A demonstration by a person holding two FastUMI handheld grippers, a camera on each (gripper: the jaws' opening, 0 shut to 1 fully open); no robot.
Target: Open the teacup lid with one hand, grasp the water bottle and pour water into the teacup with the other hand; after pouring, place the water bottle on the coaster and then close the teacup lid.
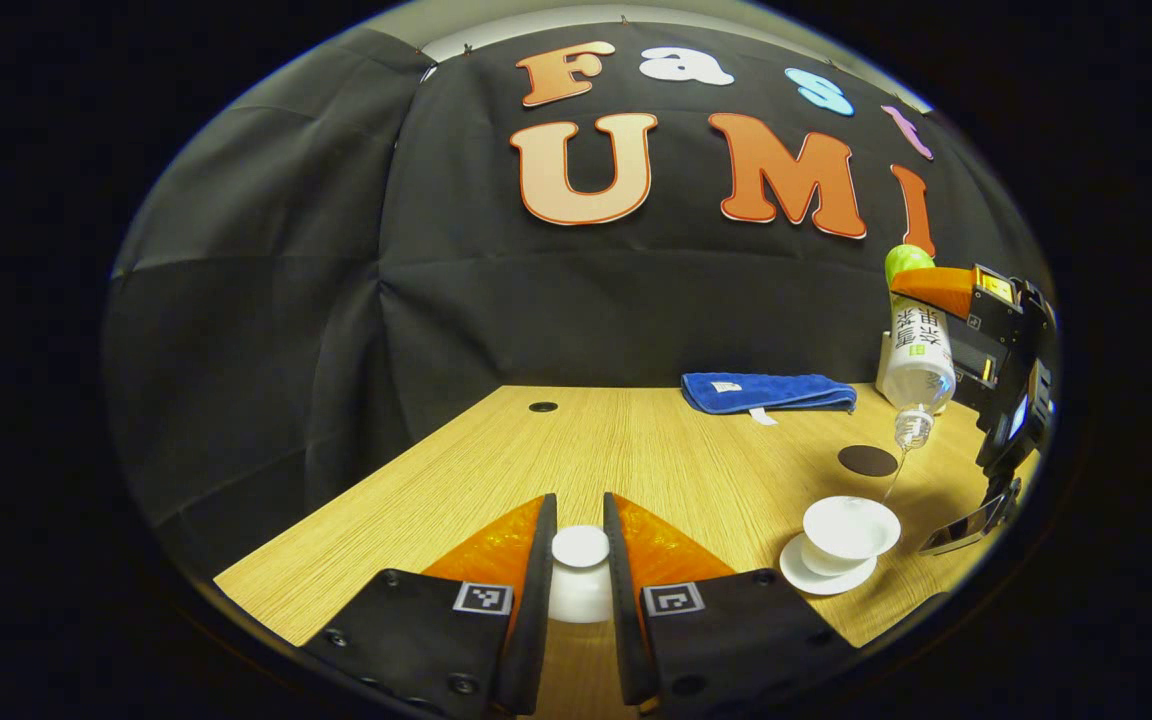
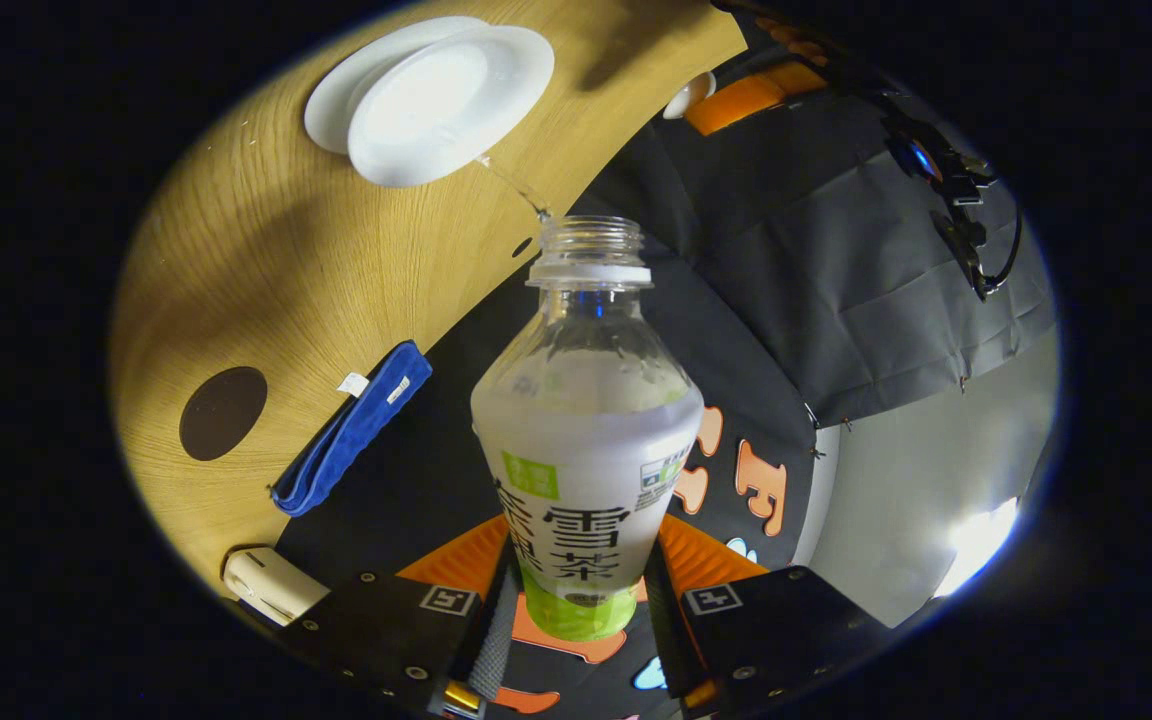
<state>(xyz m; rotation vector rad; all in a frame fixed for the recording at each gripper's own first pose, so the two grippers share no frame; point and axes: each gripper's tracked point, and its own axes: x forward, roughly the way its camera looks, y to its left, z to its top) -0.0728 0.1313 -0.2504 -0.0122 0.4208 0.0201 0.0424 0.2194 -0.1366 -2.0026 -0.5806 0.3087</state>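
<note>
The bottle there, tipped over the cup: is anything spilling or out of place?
No spill shows. The bottle, held in the right claw, sends a thin stream into the open cup. The lid sits between the left claw fingers; the coaster waits bare.

Place: you're working in a staged recording booth, not a home.
Walls: black cloth (image 1: 266,300) pinned up behind and beside you.
Surface: a wooden desk (image 1: 636,450) with a cable hole (image 1: 542,407).
Beyond: a pale plain wall (image 2: 896,500) shows past the cloth.

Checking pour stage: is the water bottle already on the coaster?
No, the water bottle is tipped mouth-down above the teacup, while the coaster lies bare.
</note>
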